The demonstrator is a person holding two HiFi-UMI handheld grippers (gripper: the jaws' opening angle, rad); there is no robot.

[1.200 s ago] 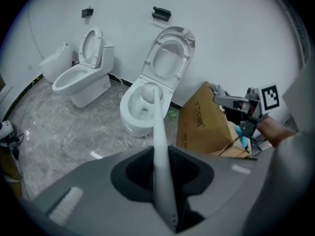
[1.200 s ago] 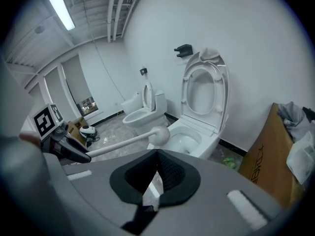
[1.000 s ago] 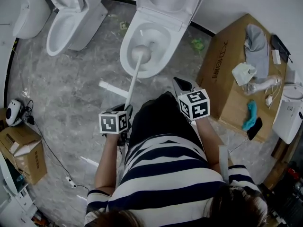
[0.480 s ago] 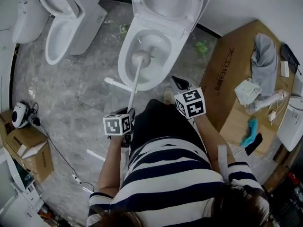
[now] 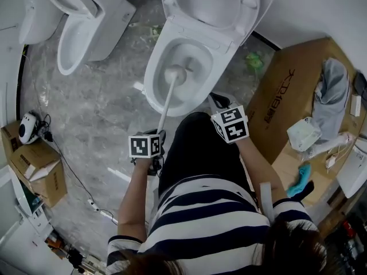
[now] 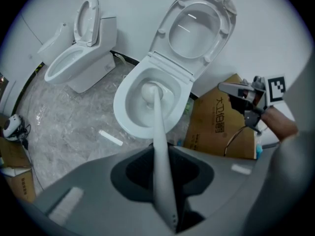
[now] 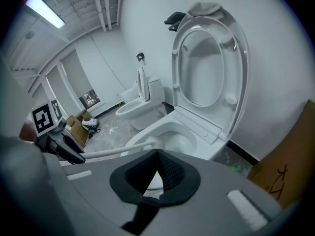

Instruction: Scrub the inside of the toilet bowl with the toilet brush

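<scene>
Toilet brush [image 5: 167,99] has its head down inside the toilet bowl [image 5: 150,79], on the left of the basin. That is almost the same spot as half a second and a second ago, so the strokes look short and the scrubbing seems mid-way, with the right wall probably still to cover. The left claw [image 6: 162,181] stays clamped on the white handle's near end, while the right claw [image 7: 156,176] keeps idle beside the person's knee, its jaws pressed together on nothing. What differs most is the viewpoint, which has drifted so that the cardboard box [image 5: 287,96] sits further right.
</scene>
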